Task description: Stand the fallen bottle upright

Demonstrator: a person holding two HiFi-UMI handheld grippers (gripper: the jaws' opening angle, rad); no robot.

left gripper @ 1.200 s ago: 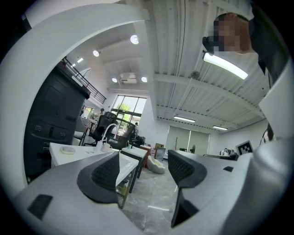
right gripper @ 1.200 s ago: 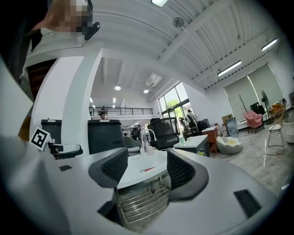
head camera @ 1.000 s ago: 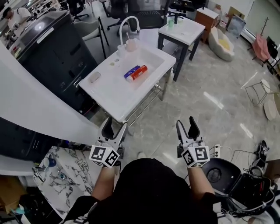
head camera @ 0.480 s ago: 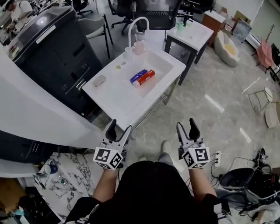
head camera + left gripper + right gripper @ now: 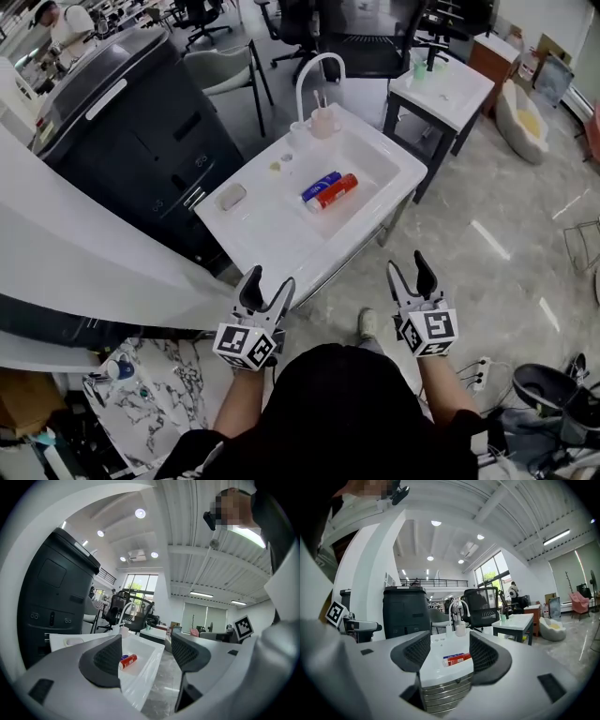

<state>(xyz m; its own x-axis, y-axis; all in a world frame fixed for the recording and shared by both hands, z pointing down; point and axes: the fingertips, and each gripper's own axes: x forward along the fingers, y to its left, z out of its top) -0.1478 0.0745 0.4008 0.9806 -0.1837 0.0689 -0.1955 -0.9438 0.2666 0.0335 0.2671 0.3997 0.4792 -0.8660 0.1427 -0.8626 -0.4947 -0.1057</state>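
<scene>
Head view: high above, facing steeply down and forward onto the white table (image 5: 262, 225), which is well ahead.
Left gripper view: low, level, facing the table's near corner.
Right gripper view: low, level, facing the table's front edge.
Shared: the fallen bottle (image 5: 330, 191) in the sink (image 5: 372, 167).

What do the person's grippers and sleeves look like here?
Both the left gripper and right gripper are light grey, with curved, tapering jaws faced in black textured pads. Each carries a white cube printed with black square markers. The person wears a black short-sleeved top.
</scene>
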